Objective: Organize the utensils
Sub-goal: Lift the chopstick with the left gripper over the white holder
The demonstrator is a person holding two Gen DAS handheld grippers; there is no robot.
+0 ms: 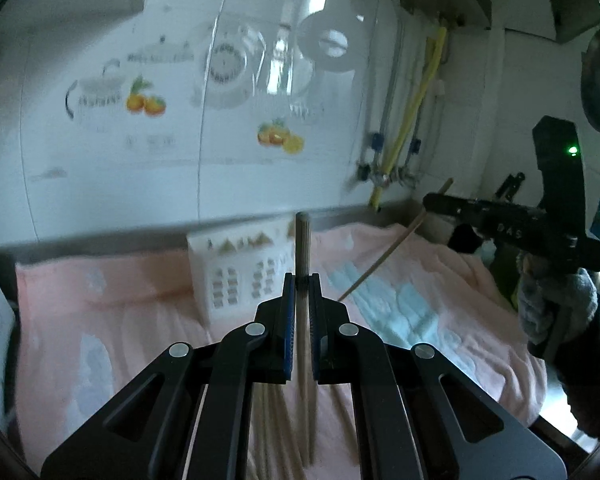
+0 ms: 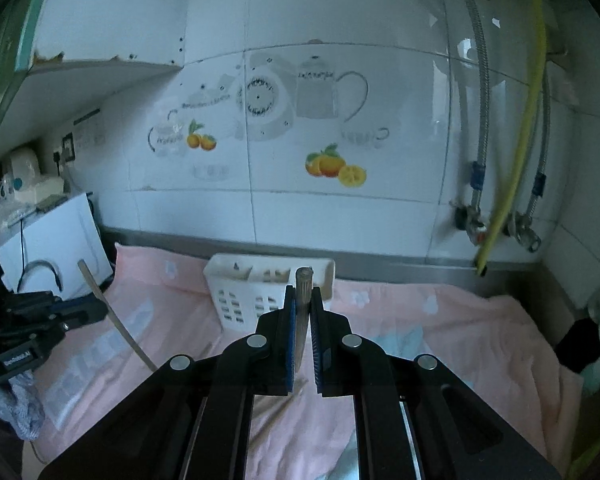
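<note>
chopstick (image 1: 302,240) clamped upright between left fingers (image 1: 288,304)

Two grippers, the left gripper (image 1: 302,280) and right gripper (image 2: 302,292), each clamp one chopstick (image 1: 302,240). One white basket (image 2: 268,284) stands far on one pink cloth (image 2: 460,328).

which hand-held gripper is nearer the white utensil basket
Hard to call. The left hand-held gripper and right hand-held gripper each hold a chopstick just short of the white utensil basket, raised above the pink cloth.
</note>
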